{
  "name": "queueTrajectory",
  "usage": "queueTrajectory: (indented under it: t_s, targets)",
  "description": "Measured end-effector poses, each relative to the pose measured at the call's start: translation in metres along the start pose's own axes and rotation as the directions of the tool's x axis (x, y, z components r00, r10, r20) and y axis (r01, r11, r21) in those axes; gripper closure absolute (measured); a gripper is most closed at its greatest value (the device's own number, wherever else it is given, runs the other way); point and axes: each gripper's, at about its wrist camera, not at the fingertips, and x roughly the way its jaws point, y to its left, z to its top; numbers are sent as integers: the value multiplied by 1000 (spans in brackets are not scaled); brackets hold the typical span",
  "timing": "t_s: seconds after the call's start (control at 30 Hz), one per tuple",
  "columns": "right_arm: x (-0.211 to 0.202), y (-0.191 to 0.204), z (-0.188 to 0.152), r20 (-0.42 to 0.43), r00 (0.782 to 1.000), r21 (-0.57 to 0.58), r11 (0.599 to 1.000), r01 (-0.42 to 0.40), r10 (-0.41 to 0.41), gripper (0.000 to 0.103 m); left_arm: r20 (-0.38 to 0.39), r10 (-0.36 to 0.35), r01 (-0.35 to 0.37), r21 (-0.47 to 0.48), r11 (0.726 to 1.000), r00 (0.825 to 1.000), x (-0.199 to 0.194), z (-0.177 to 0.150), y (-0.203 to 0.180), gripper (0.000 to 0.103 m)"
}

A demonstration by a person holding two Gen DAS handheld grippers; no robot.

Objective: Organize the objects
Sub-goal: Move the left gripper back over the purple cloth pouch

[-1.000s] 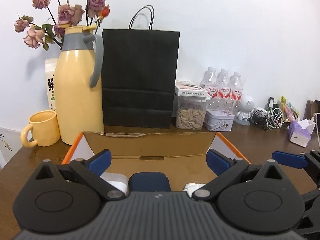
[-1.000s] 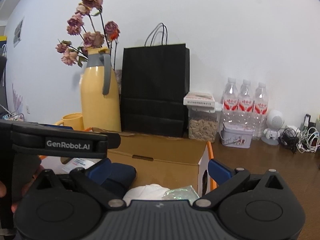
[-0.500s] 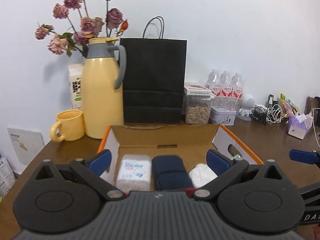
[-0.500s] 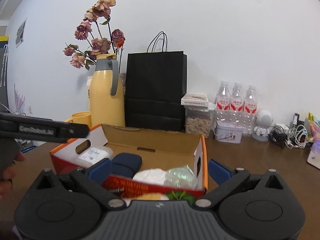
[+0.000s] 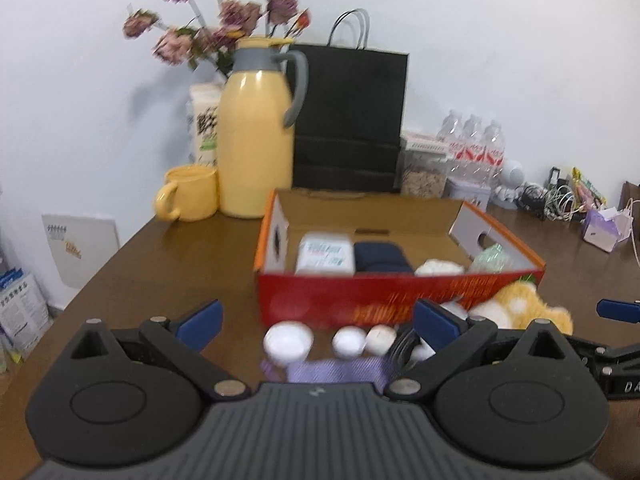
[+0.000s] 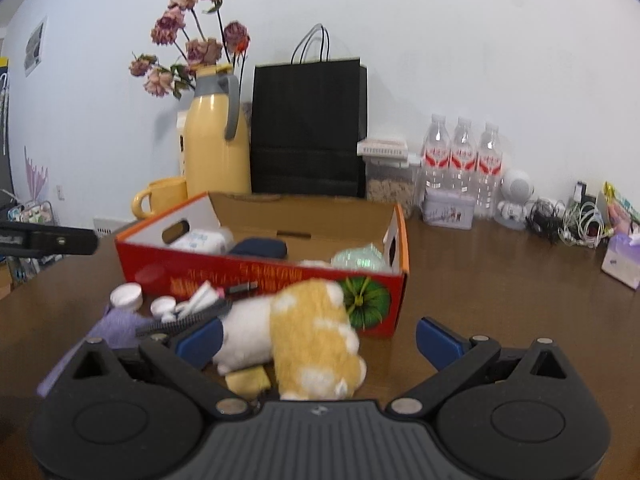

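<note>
Both tongs, the left tongs (image 5: 316, 318) and the right tongs (image 6: 318, 338), hang apart and empty over loose items on the table (image 6: 500, 280) before the red box (image 6: 256, 276), so picking seems next, likely the plush toy (image 6: 308, 340) beneath the right pair.

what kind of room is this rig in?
Likely a home or small office desk, not a lab: a brown wooden table against a white wall, with a yellow thermos jug, a yellow mug, water bottles and a tangle of charger cables.
</note>
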Motion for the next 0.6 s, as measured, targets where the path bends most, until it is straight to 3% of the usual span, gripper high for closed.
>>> queueTrajectory:
  t_s: [0.27,0.6]
  targets:
    - [21,2,-10,-50,998,0,999,39,-39,0,-134,11,-14,-27,1000,991,11,-35,14,0]
    - [23,-1,-18,-21,998,30,998,54,-53,0,-238,-30,36,21,999,971,37,-60,-21,0]
